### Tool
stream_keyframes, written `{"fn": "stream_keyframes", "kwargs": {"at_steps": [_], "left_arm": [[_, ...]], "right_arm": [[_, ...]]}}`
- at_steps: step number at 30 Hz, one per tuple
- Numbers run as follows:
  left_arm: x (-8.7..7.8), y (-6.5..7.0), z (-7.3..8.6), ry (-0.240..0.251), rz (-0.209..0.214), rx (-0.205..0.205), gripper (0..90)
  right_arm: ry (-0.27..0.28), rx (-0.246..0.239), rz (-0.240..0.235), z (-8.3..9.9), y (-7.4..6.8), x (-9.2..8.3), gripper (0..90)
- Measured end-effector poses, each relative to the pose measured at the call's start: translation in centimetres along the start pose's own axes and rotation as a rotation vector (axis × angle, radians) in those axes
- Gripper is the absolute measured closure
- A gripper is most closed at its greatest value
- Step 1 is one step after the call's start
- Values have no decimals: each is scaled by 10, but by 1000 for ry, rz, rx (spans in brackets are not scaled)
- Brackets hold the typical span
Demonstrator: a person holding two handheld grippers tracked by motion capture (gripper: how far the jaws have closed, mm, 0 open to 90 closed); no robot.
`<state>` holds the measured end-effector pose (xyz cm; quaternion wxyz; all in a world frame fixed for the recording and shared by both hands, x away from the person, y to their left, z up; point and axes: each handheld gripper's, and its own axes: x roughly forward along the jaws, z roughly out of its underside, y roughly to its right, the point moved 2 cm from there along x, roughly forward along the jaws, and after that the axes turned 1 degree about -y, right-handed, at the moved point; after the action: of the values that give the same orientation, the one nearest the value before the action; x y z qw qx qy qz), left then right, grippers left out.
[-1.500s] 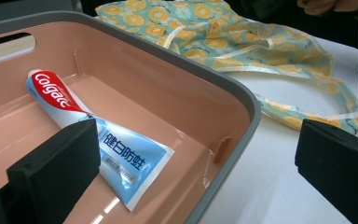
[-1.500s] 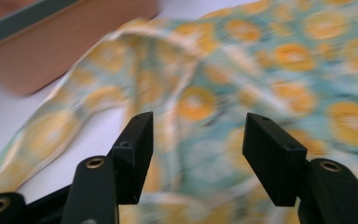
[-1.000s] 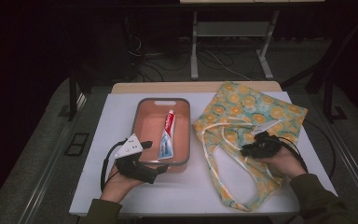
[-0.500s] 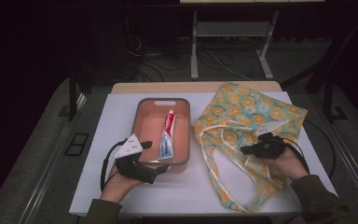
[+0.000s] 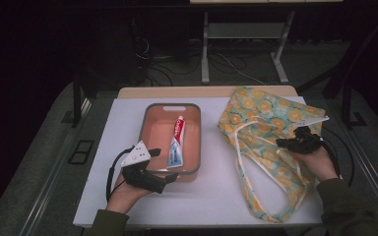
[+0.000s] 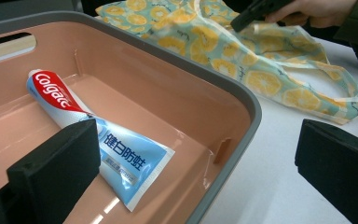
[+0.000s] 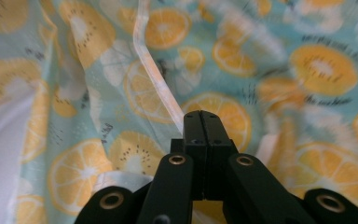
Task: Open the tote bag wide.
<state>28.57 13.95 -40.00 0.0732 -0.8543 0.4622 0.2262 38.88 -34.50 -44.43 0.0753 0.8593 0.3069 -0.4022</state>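
A salmon-pink plastic tub with a grey rim [image 5: 195,147] sits on the white tabletop [image 5: 211,191] at about the centre, long side running from 12 to 6 o'clock, a slot handle cut into its far wall. Inside it lies one thing: a red, white and blue toothpaste tube [image 5: 176,142], flat on the smooth floor, its red cap end toward 12 o'clock and its crimped blue end toward 6. In the left gripper view the tube [image 6: 98,140] lies glossy and slightly dented against the tub's rounded inner corner.

At 3 o'clock of the tub, apart from it, lies a soft cloth tote bag printed with orange slices on pale teal [image 5: 268,128], rumpled, its pale strap handles looping toward 6 o'clock.

The left hand-held gripper [image 5: 170,179] rests at the tub's 7 o'clock corner, its black blocky jaws spread wide; in its own view the left jaw stands over the tub and the right over bare tabletop [image 6: 270,186].

The right hand-held gripper [image 5: 281,143] lies over the bag's right half. Its jaws have just been closing and now stand pressed together, pinching a pale strap [image 7: 156,77] of the bag [image 7: 307,70].
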Motion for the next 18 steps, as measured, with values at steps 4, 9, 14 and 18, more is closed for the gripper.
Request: {"fn": "stream_keyframes", "kwargs": {"at_steps": [4, 9, 14, 18], "left_arm": [[0, 0, 0, 0, 0, -1, 0], [0, 0, 0, 1, 0, 0, 0], [0, 0, 0, 0, -1, 0, 0], [0, 0, 0, 0, 0, 0, 0]], "right_arm": [[13, -7, -19, -2, -4, 0, 821], [64, -17, -84, -6, -17, -16, 557], [15, -119, -157, 1, -38, -13, 429], [-79, -179, -155, 12, -41, 4, 381]]}}
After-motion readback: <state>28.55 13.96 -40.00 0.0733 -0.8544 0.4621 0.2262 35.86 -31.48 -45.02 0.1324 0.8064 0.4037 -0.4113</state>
